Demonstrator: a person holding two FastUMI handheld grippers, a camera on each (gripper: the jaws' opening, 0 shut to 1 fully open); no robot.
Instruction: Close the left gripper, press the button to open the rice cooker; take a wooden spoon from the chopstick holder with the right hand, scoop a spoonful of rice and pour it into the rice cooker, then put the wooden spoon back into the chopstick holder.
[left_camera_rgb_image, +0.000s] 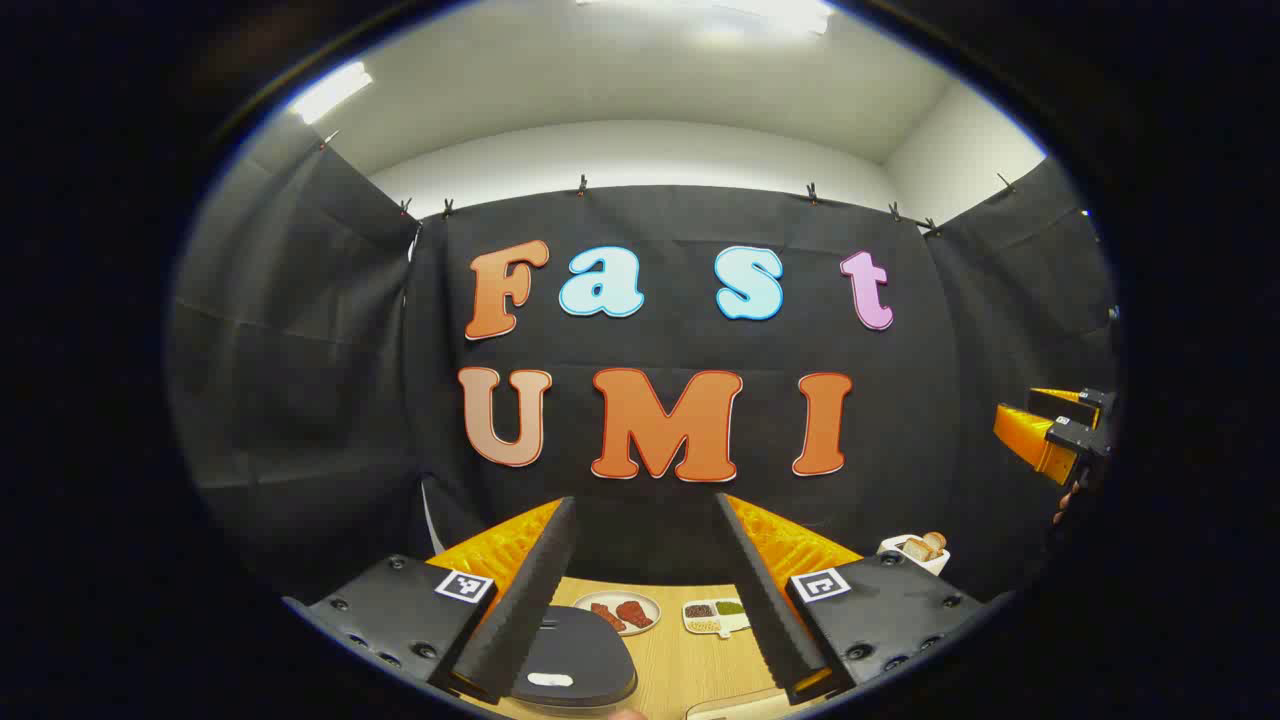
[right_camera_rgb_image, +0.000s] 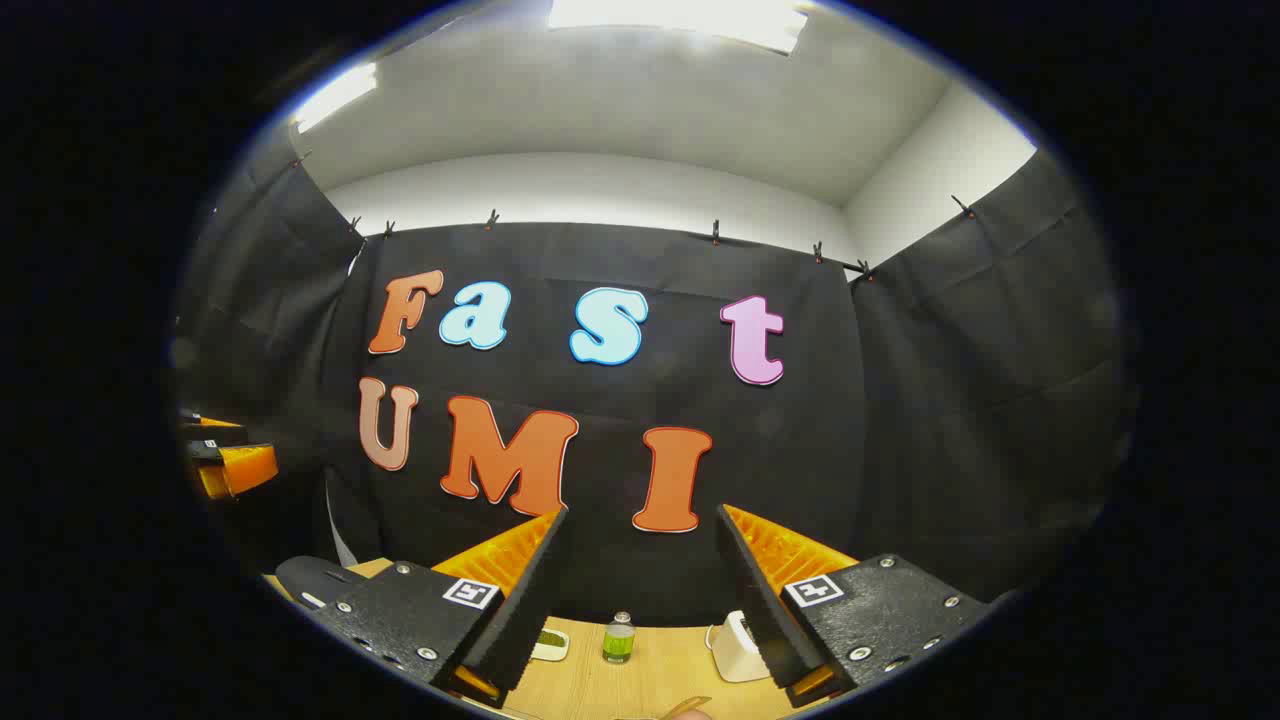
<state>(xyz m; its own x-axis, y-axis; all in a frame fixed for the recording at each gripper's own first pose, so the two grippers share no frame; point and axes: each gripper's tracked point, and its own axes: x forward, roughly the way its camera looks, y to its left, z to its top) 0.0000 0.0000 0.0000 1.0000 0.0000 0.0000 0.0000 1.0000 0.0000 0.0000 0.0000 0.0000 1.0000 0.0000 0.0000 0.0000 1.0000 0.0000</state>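
The black rice cooker, lid down, sits low in the left gripper view with a white button on its near edge. My left gripper is open and held above and short of it, with nothing between its fingers. A white holder with wooden pieces sticking out stands at the table's far right. My right gripper is also open and empty, raised over the table. Each gripper shows at the edge of the other's view: the right gripper and the left gripper. The cooker's dark lid lies at lower left.
On the wooden table are a plate with red food and a divided dish of grains. The right gripper view has a small green bottle, a white container and a small dish. Black cloth walls the booth.
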